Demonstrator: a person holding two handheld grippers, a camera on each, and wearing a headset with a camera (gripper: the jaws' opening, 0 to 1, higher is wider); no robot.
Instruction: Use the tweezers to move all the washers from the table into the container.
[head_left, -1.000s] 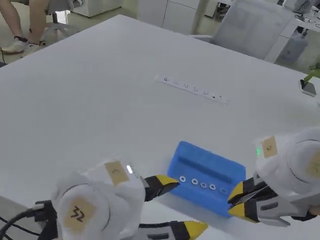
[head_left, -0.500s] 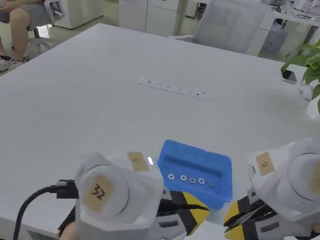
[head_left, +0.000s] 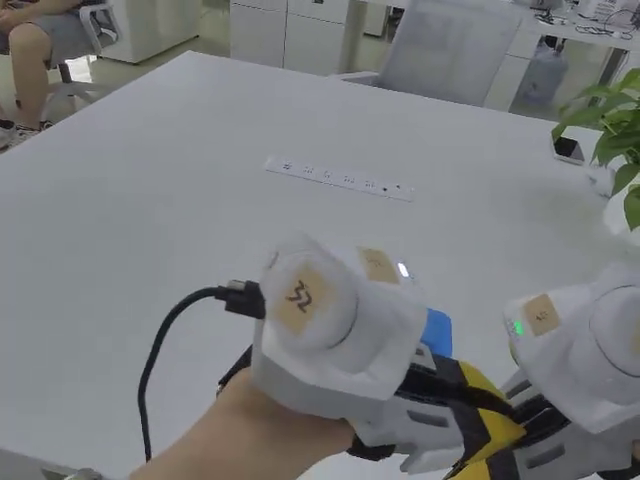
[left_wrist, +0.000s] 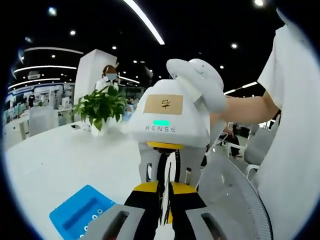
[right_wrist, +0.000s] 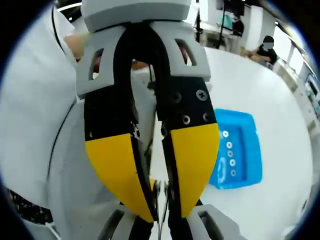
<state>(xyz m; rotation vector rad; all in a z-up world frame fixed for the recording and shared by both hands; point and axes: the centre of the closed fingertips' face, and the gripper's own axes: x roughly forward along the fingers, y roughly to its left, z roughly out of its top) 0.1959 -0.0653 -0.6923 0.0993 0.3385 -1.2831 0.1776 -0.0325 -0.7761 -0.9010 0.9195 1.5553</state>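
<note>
Though near left claw, container apart.

Left hand-held gripper blocks blue container; far table free.

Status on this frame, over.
Right tool shut on tweezers. Left tool head-on against it, grip unclear. Washers in tray. Left tool mostly covers tray in head view.

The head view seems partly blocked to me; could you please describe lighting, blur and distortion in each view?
Head view: bright, even light on the table; the left gripper looms close, hiding all but a corner of the tray. Left gripper view: fisheye bending, dark ceiling, right gripper well lit. Right gripper view: left gripper huge up close, washers sharp enough to count.
</note>
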